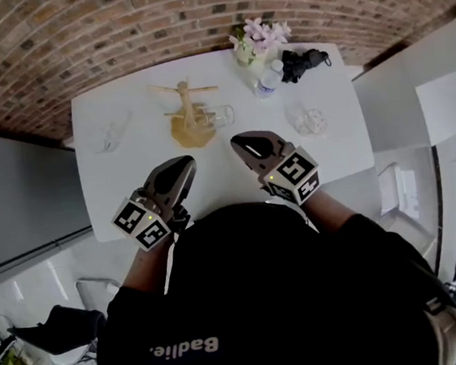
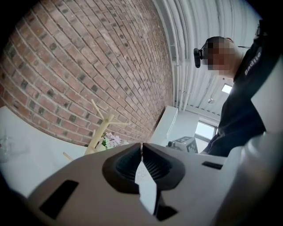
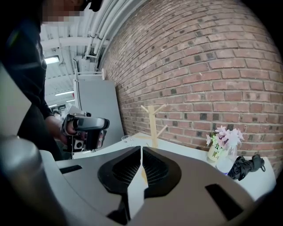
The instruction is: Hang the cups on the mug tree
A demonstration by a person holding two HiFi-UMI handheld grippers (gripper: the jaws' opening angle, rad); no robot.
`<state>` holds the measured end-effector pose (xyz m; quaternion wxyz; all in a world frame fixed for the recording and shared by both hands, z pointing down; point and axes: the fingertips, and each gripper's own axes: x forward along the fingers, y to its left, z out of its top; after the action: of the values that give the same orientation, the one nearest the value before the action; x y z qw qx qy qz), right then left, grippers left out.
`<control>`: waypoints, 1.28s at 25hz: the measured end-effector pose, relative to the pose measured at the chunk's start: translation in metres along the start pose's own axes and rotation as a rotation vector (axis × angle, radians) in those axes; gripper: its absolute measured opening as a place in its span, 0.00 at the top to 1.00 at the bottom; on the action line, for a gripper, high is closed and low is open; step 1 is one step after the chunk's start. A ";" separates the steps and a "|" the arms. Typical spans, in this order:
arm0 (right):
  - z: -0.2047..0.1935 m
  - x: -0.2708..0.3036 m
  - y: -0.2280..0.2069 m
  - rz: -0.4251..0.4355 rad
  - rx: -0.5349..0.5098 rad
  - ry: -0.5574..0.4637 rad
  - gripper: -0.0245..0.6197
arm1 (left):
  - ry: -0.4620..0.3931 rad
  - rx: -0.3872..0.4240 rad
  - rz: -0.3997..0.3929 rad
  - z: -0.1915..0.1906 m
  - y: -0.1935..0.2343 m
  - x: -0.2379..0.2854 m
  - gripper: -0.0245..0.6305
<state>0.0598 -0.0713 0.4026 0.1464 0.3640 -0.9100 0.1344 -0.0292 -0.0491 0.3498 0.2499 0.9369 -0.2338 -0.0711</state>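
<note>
The wooden mug tree (image 1: 190,113) stands on the white table (image 1: 131,188), and a clear glass cup (image 1: 221,117) sits at its right side. Another clear cup (image 1: 114,135) lies far left, a third (image 1: 311,120) at the right. My left gripper (image 1: 184,164) and right gripper (image 1: 240,142) hover over the table's near edge, both short of the tree. Each is shut with nothing between its jaws. In the left gripper view the tips (image 2: 142,145) meet below the tree (image 2: 99,128). In the right gripper view the tips (image 3: 141,149) meet in front of the tree (image 3: 153,123).
A vase of pink flowers (image 1: 256,45), a small bottle (image 1: 267,80) and a black bundle (image 1: 303,63) stand at the table's far right. A brick wall runs behind the table. A grey cabinet (image 3: 95,110) stands left of it.
</note>
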 end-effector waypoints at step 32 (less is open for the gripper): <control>0.014 -0.022 0.043 0.061 -0.006 -0.044 0.92 | 0.067 0.113 0.011 -0.003 -0.041 0.003 0.96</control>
<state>0.0424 -0.0320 0.3754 0.1234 0.3386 -0.9240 0.1278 -0.0095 -0.0178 0.3320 0.2048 0.9501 -0.2339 -0.0249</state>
